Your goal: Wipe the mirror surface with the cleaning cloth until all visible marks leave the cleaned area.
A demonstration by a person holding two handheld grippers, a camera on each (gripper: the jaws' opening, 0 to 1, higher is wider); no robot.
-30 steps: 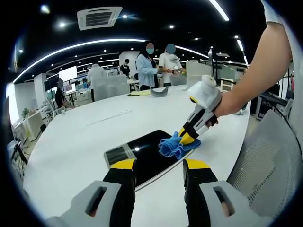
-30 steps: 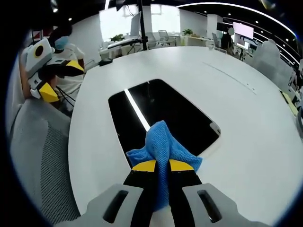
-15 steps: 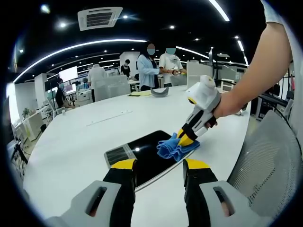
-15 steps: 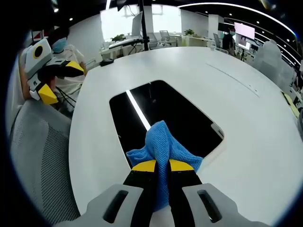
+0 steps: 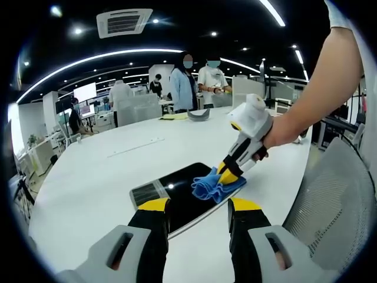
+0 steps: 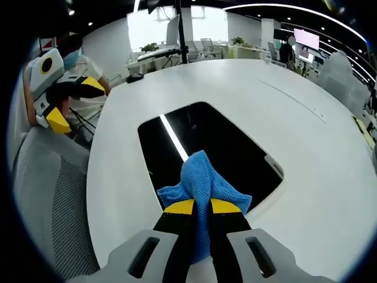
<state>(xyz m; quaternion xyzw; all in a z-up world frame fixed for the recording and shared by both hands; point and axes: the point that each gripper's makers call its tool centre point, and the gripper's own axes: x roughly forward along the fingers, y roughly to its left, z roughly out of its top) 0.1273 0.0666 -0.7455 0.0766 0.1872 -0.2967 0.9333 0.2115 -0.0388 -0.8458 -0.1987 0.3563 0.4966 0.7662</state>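
Right gripper (image 6: 201, 207) pinching blue cleaning cloth (image 6: 202, 184), pressed onto dark mirror (image 6: 227, 147) near its edge; slid slightly toward 9 o'clock across the glass since half a second ago, per left gripper view. Left gripper (image 5: 198, 206) spread, hovering over white table (image 5: 88, 177), unchanged.

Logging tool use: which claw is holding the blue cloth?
The right claw, shut on the blue cloth over the mirror; the left claw is open.

Big white desk (image 5: 88, 177), grey mesh chair (image 5: 330, 200) on the near right, some people (image 5: 200, 82) standing at the far end.
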